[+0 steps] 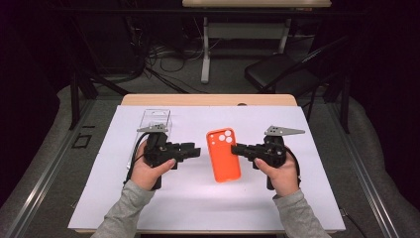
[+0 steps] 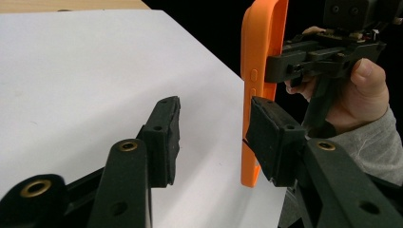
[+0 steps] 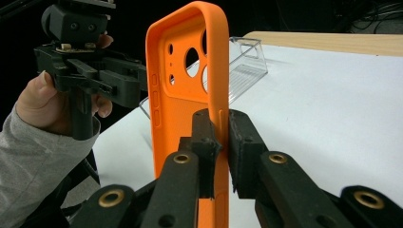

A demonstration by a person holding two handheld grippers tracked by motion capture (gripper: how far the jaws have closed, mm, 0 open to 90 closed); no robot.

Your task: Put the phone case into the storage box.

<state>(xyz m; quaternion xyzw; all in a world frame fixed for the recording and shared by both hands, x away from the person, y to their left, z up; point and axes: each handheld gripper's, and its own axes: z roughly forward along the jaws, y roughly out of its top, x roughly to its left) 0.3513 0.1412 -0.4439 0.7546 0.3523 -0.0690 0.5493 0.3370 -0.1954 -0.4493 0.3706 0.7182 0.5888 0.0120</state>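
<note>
Orange phone case [image 1: 223, 154] sits in the middle of the white sheet [image 1: 307, 198] on the worktop, between the two hands. The right tool [image 3: 220, 142] pinches the case's side wall, jaws narrow and clamped on the rim. The left tool [image 2: 214, 140] stands partly open just beside the case's other edge, gripping nothing. A clear plastic box [image 1: 154, 121] lies behind the left hand [image 1: 148, 171].

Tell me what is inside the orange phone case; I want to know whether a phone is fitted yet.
The orange phone case looks empty: its camera holes are see-through, showing the clear plastic package behind. The right gripper covers part of the lower interior.
</note>
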